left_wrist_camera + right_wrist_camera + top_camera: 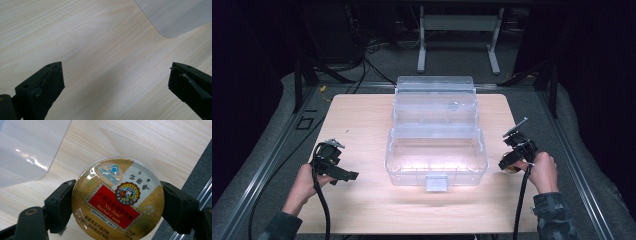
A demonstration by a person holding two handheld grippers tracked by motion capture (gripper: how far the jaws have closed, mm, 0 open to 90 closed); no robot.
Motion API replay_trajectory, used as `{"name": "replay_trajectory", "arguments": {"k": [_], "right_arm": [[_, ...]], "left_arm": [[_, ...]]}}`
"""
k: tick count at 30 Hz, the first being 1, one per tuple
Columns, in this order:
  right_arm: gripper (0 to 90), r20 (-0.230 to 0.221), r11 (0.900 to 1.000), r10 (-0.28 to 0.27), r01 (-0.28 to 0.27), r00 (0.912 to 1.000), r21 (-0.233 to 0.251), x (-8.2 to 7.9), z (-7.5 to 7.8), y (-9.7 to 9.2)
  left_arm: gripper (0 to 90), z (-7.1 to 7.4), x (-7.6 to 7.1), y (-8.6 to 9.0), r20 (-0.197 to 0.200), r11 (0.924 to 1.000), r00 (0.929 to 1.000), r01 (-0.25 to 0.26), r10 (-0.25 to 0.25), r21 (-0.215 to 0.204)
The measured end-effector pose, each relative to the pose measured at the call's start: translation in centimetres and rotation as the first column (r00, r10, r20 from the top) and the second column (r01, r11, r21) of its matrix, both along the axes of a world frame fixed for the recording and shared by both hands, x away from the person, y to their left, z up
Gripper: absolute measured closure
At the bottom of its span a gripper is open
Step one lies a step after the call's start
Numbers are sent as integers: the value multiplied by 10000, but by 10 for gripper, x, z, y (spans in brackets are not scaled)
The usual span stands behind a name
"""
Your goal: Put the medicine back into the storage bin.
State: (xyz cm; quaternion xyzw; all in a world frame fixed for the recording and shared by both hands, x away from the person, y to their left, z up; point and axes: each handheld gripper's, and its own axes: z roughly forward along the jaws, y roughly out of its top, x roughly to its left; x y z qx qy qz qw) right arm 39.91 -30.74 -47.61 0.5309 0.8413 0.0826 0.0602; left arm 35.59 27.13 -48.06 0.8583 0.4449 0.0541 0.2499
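A round gold candy tin (117, 198) with a red label sits between the jaws of my right gripper (117, 205), which is shut on its rim and holds it above the table near the right edge. In the high view the right gripper (512, 159) hangs just right of a clear plastic storage box (435, 145) whose lid stands open at the back. My left gripper (343, 172) rests at the table's left, jaws pointing toward the box. Its jaws (115, 82) stand wide open over bare wood, with a corner of the box (175, 15) ahead.
The light wooden table (362, 200) has free room in front of the box and on both sides. A dark padded border and metal rails (582, 165) run along the table's sides. Cables and a white frame stand on the floor behind.
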Motion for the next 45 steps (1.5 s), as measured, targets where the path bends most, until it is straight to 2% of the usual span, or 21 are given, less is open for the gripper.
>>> {"name": "replay_trajectory", "arguments": {"k": [4,5,6,7,9,10,15,16,19,20,21,26,27,28,31,38,41,42,43,44,45], "right_arm": [[200,-30,10000,94,-94,10000,13,-2,5,2],[199,73,9998,86,-84,9999,-185,-3,7,3],[200,-19,9998,149,-149,9999,89,-3,9,2],[200,-30,9998,189,-189,9998,99,-3,11,2],[199,-112,9993,240,-243,9996,-275,-5,17,4],[200,101,9995,241,-238,9997,-226,-6,18,5],[200,243,9990,453,-454,9987,5,-10,34,7],[200,357,9981,448,-433,9984,-435,-11,37,9],[200,283,9984,558,-554,9980,-141,-12,43,10],[200,143,9980,569,-564,9983,-284,-12,47,10],[200,401,9981,571,-561,9976,-264,-13,48,10],[200,429,9965,835,-835,9956,-3,-15,59,14],[200,480,9961,878,-881,9950,35,-16,61,16],[200,591,9959,871,-855,9944,-303,-18,64,19],[200,533,9919,1266,-1270,9905,53,-18,70,29],[200,649,9854,1680,-1695,9836,177,-16,79,47],[200,713,9814,1914,-1920,9789,22,-15,81,58],[200,705,9804,1959,-1967,9781,49,-15,81,62],[200,657,9780,2044,-2066,9767,291,-14,81,65],[200,636,9742,2224,-2244,9729,258,-13,81,73],[200,636,9742,2224,-2244,9729,258,-13,81,73]], "left_arm": [[2,0,1,0,4,10000,10000,-14,14,-9],[2,0,0,0,6,10000,10000,9,-9,-22],[3,0,0,0,34,10000,10000,15,-15,-5],[3,1,1,0,40,10000,10000,28,-28,-5],[3,1,1,-1,49,10000,10000,42,-42,-6],[3,1,2,-1,54,10000,10000,35,-35,7],[2,2,2,-2,34,9998,9999,167,-166,-54],[1,2,2,-2,23,9998,9998,177,-177,-70],[1,3,3,-3,91,9998,9998,154,-153,-93],[1,4,4,-4,100,9999,9999,134,-133,-94],[1,4,4,-4,82,9998,9998,189,-188,-94],[1,5,4,-6,117,9996,9996,275,-276,74],[1,5,5,-6,141,9994,9993,350,-351,85],[1,5,4,-6,143,9992,9992,376,-377,107],[1,5,5,-7,114,9982,9985,537,-540,270],[1,6,4,-7,230,9985,9984,506,-511,219],[1,7,4,-8,278,9981,9980,554,-561,260],[1,7,4,-7,271,9981,9979,574,-580,223],[1,7,4,-7,268,9981,9980,574,-580,202],[1,6,4,-7,253,9982,9980,569,-574,200],[1,6,4,-7,209,9981,9980,590,-594,196]]}}
